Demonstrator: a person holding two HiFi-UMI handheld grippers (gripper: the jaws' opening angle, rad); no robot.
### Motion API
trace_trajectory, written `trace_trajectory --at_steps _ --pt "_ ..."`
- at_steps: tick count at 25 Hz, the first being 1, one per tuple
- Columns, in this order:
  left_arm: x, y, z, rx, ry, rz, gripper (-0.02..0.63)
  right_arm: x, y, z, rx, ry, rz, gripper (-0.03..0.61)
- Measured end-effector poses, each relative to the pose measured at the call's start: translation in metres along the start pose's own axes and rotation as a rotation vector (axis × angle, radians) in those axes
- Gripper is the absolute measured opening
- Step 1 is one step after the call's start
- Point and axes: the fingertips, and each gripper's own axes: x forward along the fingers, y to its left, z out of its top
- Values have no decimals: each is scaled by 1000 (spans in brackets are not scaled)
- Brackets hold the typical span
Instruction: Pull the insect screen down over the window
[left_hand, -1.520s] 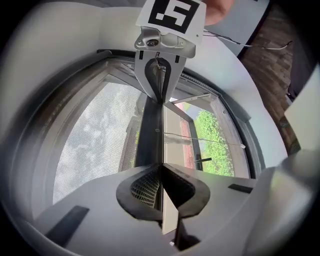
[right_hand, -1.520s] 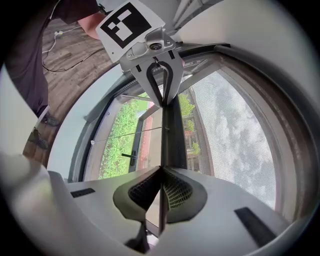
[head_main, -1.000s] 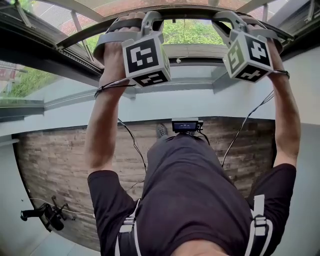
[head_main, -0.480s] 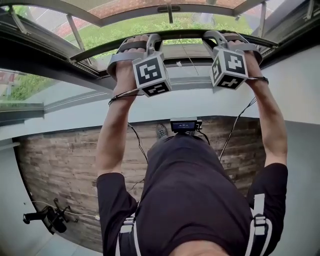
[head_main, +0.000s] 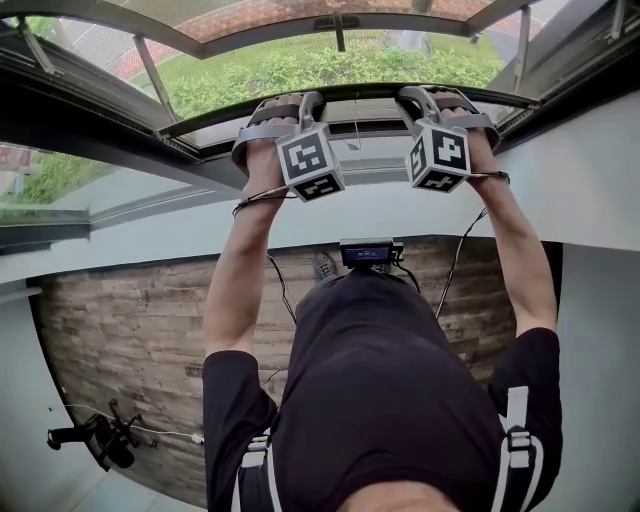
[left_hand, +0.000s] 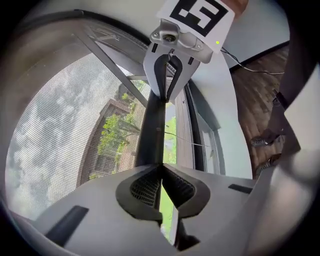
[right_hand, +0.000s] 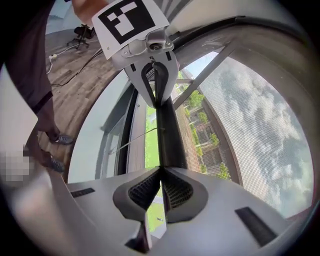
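I have both grippers up at the window, side by side on the slim dark pull bar (head_main: 360, 90) that finishes the lower edge of the fine grey mesh insect screen (left_hand: 60, 130). The left gripper (head_main: 285, 105) pinches the bar's thin edge. In the left gripper view its ribbed black pads (left_hand: 145, 187) are nearly together, with only the bar's lip between them. The right gripper (head_main: 432, 97) grips the same bar a little way along. In the right gripper view its jaws are drawn just as narrow onto the lip, and the bar runs straight away from them to the left gripper's grey nose. The bar spans the opening from one side of the dark metal window frame (head_main: 100, 110) to the other. Mesh hangs above it, and a strip of open window lies between it and the pale sill (head_main: 330, 170). Through the mesh I see cloudy sky, green shrubs and a brick building (left_hand: 107, 145). Through the open strip I see bright grass. Thin black cables (head_main: 275, 285) trail from both wrists down to the weathered wooden plank floor (head_main: 130, 330), where a black stand (head_main: 95, 435) lies near the corner.
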Motion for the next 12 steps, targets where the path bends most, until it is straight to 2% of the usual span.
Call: trace_trajectory --at_steps 3,5,9,12 --pt "0 -2 -3 10 15 -1 21 2 0 -1 -2 1 -35 23" --pt "1 -2 -4 6 21 0 21 4 1 -1 -36 30 -21 21" --pt "8 -19 1 -42 -12 -59 21 15 23 -5 -50 57 76 21" --pt "23 -43 -10 -41 17 -97 21 26 48 -10 -44 64 138 21"
